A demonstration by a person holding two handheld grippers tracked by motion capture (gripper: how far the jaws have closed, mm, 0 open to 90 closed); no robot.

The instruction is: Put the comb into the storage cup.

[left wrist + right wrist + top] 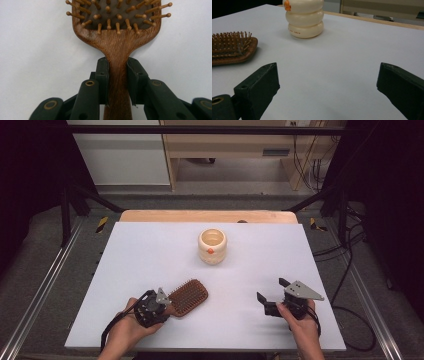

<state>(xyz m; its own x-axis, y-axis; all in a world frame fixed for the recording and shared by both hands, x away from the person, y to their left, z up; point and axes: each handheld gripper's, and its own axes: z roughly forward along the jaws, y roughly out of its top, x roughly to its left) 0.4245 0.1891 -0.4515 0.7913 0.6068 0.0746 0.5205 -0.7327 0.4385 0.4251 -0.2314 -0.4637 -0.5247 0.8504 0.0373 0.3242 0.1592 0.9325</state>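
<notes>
A wooden hairbrush lies bristles-up on the white table near the front left. My left gripper is shut on its handle; in the left gripper view the two black pads press both sides of the handle, with the bristled head beyond. A cream ribbed cup with an orange mark stands upright mid-table. My right gripper rests at the front right, jaws wide open with bare table between them. In the right gripper view the cup stands ahead and the brush head lies to the left.
The white table top has a wooden strip along its far edge. Black frame bars and cables stand around the table. Both forearms enter from the front edge.
</notes>
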